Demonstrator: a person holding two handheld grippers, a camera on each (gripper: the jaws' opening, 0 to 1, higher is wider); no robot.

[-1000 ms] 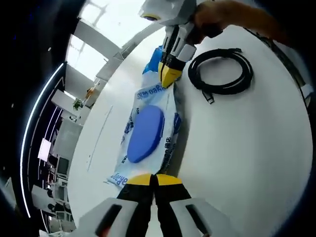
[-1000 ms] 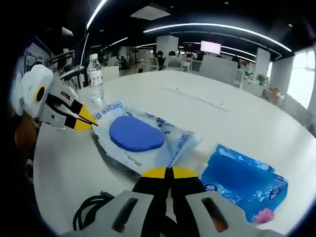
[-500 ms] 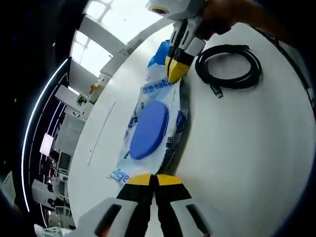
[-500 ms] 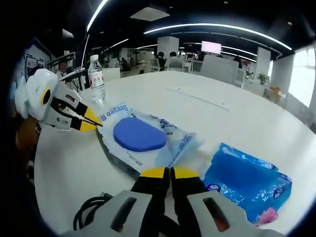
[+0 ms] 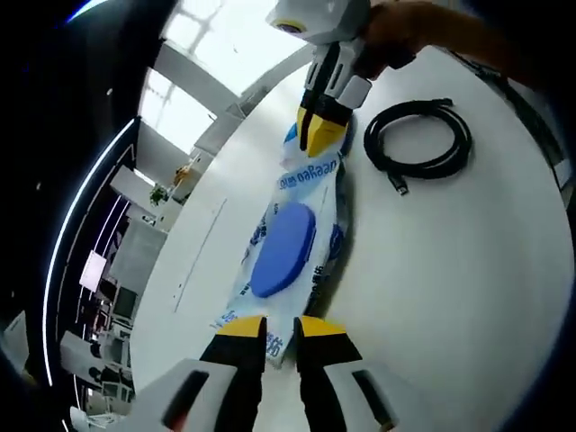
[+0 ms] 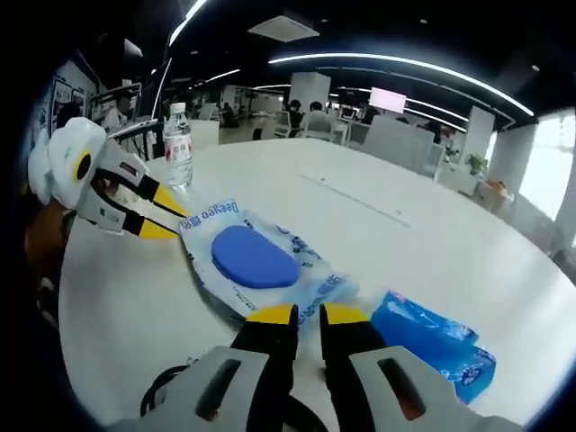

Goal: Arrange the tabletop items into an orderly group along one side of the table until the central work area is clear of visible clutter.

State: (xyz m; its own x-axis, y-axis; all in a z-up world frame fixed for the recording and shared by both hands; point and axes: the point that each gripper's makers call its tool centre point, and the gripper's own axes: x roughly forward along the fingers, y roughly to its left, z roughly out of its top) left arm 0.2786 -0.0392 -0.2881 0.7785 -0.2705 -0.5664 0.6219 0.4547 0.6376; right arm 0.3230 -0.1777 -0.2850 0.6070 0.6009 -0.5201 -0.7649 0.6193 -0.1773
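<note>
A white wipes pack [image 5: 283, 238] with a blue oval lid lies flat on the round white table [image 5: 450, 270]. My left gripper [image 5: 268, 328] stands open at the pack's near end, the edge of the wrapper lying in the gap between its jaws. My right gripper [image 5: 319, 135], held by a hand, hovers at the pack's far end. In the right gripper view the wipes pack [image 6: 252, 256] lies just beyond my right gripper [image 6: 299, 315], which is open. The left gripper [image 6: 155, 216] has its jaws apart at the pack's other end.
A blue plastic pack [image 6: 432, 346] lies on the table beside the wipes. A coiled black cable [image 5: 418, 144] rests near the right gripper. A water bottle [image 6: 180, 144] stands upright by the table's edge. Office desks and seated people fill the background.
Both grippers were shut on the ends of the wipes pack and have opened. The pack now lies flat on the table, and both views have drawn back a little.
</note>
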